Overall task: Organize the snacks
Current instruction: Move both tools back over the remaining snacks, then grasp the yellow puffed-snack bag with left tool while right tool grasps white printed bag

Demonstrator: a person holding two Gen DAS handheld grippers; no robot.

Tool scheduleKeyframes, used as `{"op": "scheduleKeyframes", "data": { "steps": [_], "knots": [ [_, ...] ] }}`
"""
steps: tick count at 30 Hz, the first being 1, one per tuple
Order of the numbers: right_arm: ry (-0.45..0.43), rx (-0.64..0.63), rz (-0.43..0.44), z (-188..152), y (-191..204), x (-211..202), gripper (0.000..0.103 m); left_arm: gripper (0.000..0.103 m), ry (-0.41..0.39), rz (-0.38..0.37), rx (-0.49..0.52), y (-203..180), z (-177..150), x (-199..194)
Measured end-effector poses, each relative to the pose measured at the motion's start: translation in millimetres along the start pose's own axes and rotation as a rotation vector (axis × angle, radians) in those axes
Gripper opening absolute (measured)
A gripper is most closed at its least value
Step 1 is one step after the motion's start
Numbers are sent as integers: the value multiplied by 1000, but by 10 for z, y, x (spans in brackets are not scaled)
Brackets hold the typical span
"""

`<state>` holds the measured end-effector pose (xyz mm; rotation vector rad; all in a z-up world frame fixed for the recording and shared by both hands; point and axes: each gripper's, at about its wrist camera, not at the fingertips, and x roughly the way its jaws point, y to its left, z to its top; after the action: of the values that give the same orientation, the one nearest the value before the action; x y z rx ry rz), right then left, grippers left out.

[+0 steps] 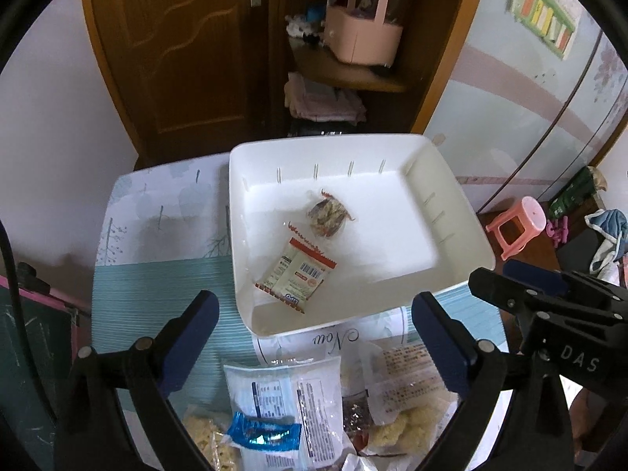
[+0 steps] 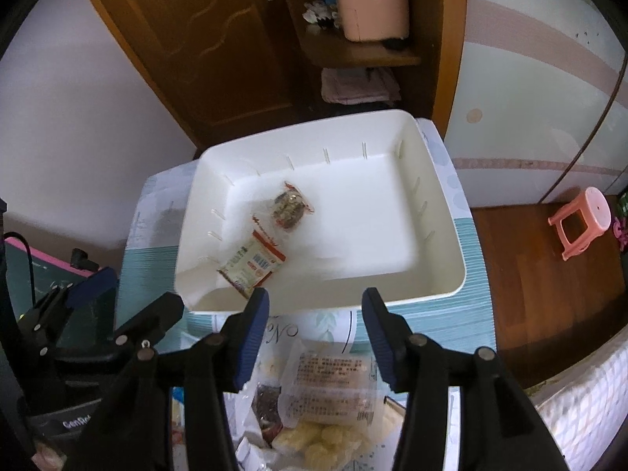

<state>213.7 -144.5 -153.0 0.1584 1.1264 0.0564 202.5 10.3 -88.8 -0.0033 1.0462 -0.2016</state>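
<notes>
While both tools hung empty: the left gripper (image 1: 314, 325) stood wide open, and the right gripper (image 2: 316, 324) stood partly open with nothing between its fingers.
Snacks placed: a red-edged packet (image 1: 296, 280) and a clear-wrapped snack (image 1: 327, 214) lay in the white bin (image 1: 463, 216).
Snacks left: a blue-striped packet (image 1: 274, 404) and a pale printed bag (image 2: 331, 384) lay overlapping on the table, in front of the bin.
Risk: because the wrappers overlapped and looked slippery, a grip could take two together or slide off.
Second risk: the grippers were near each other and could collide over the pile.

Two small snack packets (image 1: 297, 280) lying flat inside white bin (image 1: 463, 212); more packets (image 1: 282, 404) heaped just before it.
</notes>
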Motion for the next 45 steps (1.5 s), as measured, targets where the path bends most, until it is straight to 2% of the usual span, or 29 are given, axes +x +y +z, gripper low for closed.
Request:
{"op": "scheduleKeyframes", "data": {
  "steps": [8,14,20,26,32,35,40,45],
  "knots": [
    [-70,-37,60,-226,62,-492,50,98,-84,-14,-4,37,-231,-596],
    [-93,-101,116,-541,200,-762,50,98,-151,-11,-30,138,-523,-1089],
    [-109,-203,129,-978,376,-941,50,98,-206,37,-65,309,-897,-1534],
    [-116,-341,145,-1443,521,-1047,50,98,-233,126,-92,434,-1400,-1845],
    [-85,-417,184,-1850,560,-961,50,98,-197,198,-146,580,-1895,-1879],
    [-45,-427,195,-2012,551,-833,50,98,-147,198,-157,664,-2086,-1781],
    [22,-442,199,-2246,515,-552,50,98,-36,177,-163,858,-2305,-1420],
    [86,-492,156,-2425,557,-177,50,98,90,112,-166,1055,-2405,-910]
  ]
}}
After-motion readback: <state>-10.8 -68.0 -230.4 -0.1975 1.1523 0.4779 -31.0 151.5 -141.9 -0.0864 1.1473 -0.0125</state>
